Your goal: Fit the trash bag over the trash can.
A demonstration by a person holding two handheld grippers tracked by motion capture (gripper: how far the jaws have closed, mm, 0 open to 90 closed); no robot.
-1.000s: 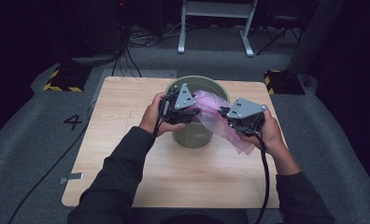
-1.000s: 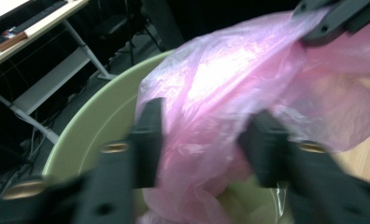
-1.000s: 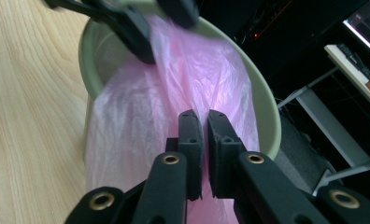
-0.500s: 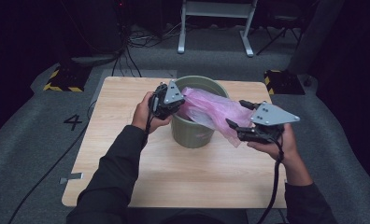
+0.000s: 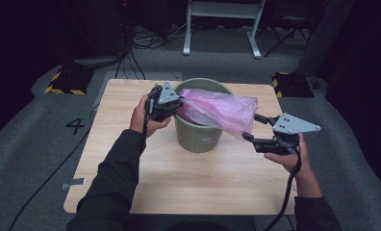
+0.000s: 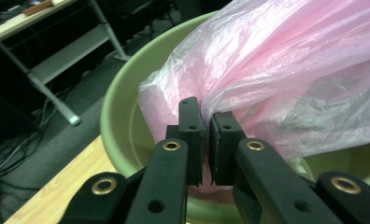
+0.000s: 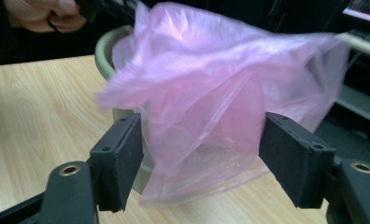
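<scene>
thin, translucent pink plastic bag (image 5: 220, 109) — draped across the mouth of a round olive-green plastic bin (image 5: 198, 137) at mid-table, one end trailing past the rim toward the right. left gripper (image 5: 171, 107): jaws pressed together on the bag's edge at the bin's near-left rim, judged an anchor for spreading a liner. right gripper (image 5: 254, 128): jaws set wide apart, the loose end between them, ungripped. pale wooden table (image 5: 131, 168) otherwise bare — dark cables (image 5: 145, 41) and a white metal stand (image 5: 222, 24) lie behind it.

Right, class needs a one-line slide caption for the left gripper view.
Left gripper pinching a pink plastic bag over the green bin's rim.
</scene>
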